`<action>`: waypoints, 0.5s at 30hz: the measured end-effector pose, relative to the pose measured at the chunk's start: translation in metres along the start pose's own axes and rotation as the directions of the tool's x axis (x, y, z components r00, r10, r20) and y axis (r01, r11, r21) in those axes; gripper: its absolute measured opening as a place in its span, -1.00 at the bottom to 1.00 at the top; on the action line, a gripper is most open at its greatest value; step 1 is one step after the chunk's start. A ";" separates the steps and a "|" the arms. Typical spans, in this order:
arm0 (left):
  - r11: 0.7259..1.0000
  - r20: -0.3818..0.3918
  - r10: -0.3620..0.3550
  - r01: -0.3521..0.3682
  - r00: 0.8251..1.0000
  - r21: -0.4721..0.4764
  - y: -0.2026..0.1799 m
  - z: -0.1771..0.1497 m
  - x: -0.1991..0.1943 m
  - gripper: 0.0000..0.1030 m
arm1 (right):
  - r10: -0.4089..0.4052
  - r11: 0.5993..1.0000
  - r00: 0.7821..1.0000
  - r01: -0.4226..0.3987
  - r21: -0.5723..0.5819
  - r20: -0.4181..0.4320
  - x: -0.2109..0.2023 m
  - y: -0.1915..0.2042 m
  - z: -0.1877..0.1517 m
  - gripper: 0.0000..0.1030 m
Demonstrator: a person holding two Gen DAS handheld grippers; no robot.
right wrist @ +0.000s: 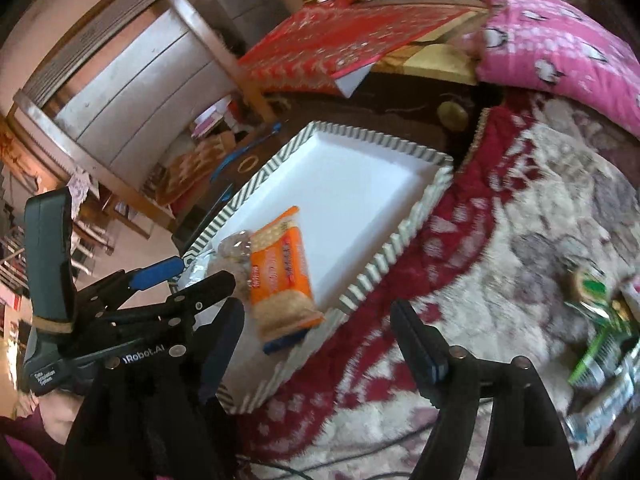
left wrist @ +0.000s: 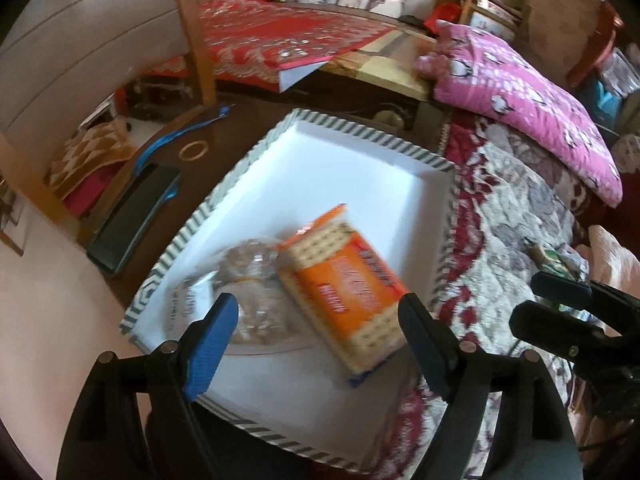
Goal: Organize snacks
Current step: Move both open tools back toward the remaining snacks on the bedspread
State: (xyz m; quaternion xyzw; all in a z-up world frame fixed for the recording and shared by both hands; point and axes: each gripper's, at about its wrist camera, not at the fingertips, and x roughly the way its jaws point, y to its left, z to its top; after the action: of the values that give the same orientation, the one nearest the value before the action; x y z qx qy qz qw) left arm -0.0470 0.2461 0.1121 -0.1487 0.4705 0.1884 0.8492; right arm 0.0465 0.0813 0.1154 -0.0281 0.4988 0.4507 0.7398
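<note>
Two hand-held grippers hang over a white tray [left wrist: 360,168] with a grey-and-white striped rim, set on a floral red-and-cream bedspread [left wrist: 512,208]. An orange cracker packet [left wrist: 340,280] lies inside the tray toward its near end, slanted, with a clear bag of brownish snacks [left wrist: 252,276] touching it on its 9 o'clock side. The left gripper [left wrist: 318,330] has its jaws spread, the blue-padded fingers standing either side of both packs with nothing between the pads; the right gripper [right wrist: 318,338] is likewise spread and empty, poised over the tray's near rim and the bedspread. In the left wrist view the right gripper shows at 4 o'clock, close alongside.

More snacks wait outside the tray: green-and-white wrapped packets [right wrist: 596,320] lie on the bedspread at 3 o'clock in the right wrist view, well apart from the tray. Both views are smeared with motion blur, so their exact number cannot be told.

Risks, as judged: the two grippers work close together, and a reach across toward the green packets could knock one against the other. The tray sits on soft bedding beside a dark wooden table [left wrist: 168,148], so a push on its rim could tip or slide it. The cracker packet looks brittle; a hard squeeze would likely crush it. The slick wrappers may slip from a shallow pinch.
</note>
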 end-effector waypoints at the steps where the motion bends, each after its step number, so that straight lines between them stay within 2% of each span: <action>1: 1.000 0.000 -0.003 0.003 1.000 0.010 -0.005 0.000 0.000 0.58 | -0.006 1.000 1.000 0.006 0.008 0.006 -0.005 -0.005 -0.002 0.56; 15: 0.986 -0.030 -0.079 0.082 0.996 0.143 -0.086 -0.005 0.003 0.58 | -0.089 0.983 0.994 0.078 0.167 0.059 -0.065 -0.076 -0.041 0.62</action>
State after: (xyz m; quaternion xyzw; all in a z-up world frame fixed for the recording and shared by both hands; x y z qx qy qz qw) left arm -0.0097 0.1681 0.1139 -0.1080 0.4868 0.1176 0.8588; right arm 0.0641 -0.0253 0.1132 0.0270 0.5078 0.3773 0.7740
